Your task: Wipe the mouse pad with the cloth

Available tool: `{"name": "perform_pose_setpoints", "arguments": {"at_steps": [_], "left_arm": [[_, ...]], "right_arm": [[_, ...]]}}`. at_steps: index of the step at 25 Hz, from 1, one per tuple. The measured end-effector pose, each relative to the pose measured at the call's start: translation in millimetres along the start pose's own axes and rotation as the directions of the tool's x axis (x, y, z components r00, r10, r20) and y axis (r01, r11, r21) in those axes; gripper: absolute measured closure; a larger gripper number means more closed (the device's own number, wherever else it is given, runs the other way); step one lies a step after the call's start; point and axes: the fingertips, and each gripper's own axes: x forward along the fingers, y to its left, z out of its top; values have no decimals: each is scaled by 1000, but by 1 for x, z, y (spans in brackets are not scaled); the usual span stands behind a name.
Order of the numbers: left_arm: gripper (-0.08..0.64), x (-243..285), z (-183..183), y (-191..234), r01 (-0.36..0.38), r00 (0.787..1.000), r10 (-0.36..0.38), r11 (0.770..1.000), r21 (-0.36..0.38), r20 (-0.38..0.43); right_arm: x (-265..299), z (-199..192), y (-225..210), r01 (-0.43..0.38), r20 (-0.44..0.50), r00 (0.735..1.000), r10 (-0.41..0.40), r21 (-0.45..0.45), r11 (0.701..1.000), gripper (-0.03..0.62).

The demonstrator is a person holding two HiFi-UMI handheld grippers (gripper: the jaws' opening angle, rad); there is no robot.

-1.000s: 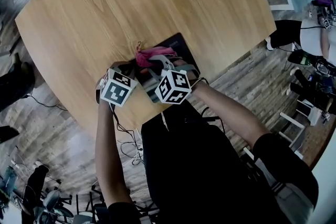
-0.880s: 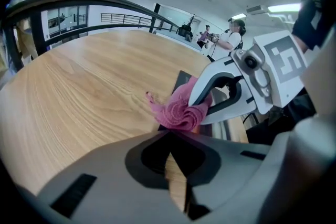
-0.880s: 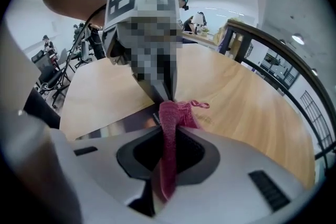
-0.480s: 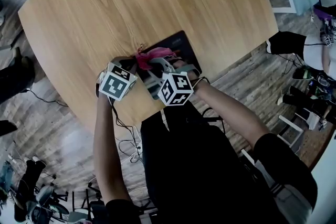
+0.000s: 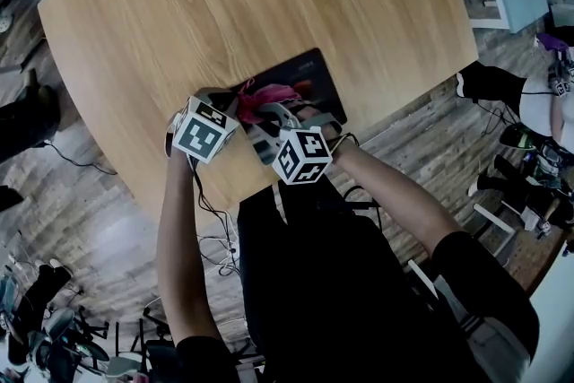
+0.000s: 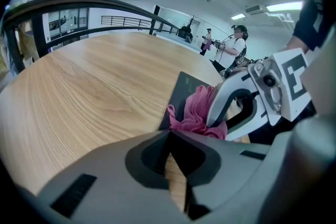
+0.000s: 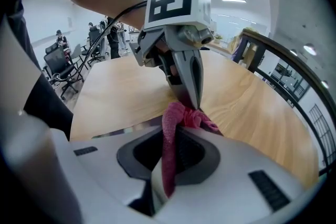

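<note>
We see the right gripper [image 7: 170, 136] clamped tight on a strip of the pink cloth [image 7: 181, 113], which is bunched up on the dark mouse pad [image 5: 309, 72], at the pad's end towards the left gripper [image 6: 170, 134]. That gripper's jaws are pressed together with their tips right at the cloth; we cannot tell whether they pinch any of it. The wooden table [image 5: 224, 4] stretches away beyond the mouse pad.
</note>
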Motion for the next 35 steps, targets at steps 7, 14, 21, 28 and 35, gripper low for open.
{"name": "perform_pose_setpoints", "arguments": {"at_steps": [7, 14, 21, 28, 35], "left_arm": [[537, -2, -2, 2, -4, 1000, 4, 1000, -27, -2], [537, -1, -2, 1, -15, 1000, 15, 1000, -9, -11], [537, -3, 0, 3, -18, 1000, 18, 1000, -15, 4], [537, -2, -3, 6, -33, 999, 33, 999, -10, 10], [537, 1, -2, 9, -55, 998, 55, 998, 11, 11]], "right_arm": [[1, 3, 18, -38, 15, 999, 38, -20, 999, 532], [-5, 1, 41, -72, 18, 997, 73, -28, 997, 532], [-13, -5, 61, -104, 17, 994, 104, -3, 995, 532], [-18, -11, 79, -127, 16, 992, 127, 26, 992, 532], [-25, -18, 95, -168, 9, 986, 168, 60, 984, 532]]}}
